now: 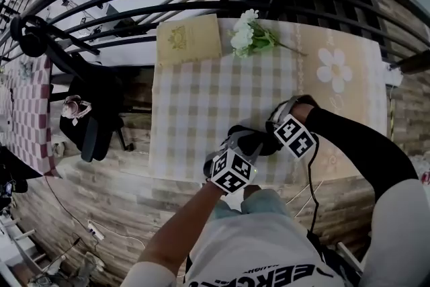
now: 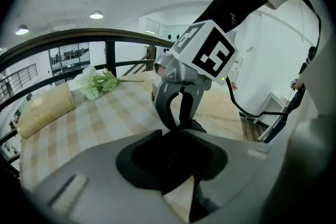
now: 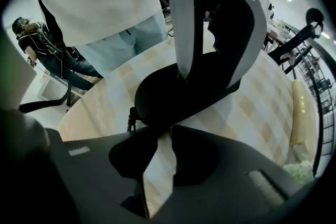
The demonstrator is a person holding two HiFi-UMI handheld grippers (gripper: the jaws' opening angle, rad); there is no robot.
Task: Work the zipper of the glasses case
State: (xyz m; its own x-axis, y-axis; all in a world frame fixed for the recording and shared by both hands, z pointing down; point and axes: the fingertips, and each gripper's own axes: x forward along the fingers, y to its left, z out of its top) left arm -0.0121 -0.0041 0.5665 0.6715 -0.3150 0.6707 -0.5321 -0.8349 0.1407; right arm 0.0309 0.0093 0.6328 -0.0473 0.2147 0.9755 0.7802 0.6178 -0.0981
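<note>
The black glasses case [image 1: 254, 140] lies at the checked tablecloth's [image 1: 201, 111] near edge, clamped in the left gripper [image 2: 170, 136]; the right gripper [image 3: 165, 136] hangs over its other end, jaws half apart, empty. The right tips should close squarely on what looks like the zipper pull [image 3: 131, 119], then draw along the seam, not upward; faint letters on the case and the shirt print [image 1: 282, 273] are unreadable.

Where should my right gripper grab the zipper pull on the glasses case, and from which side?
Probably the thin tab of the zipper pull, sticking out at the end of the glasses case, left of the right gripper in its view. Come from above, jaws across the tab; the left gripper clamps the case's other end.
</note>
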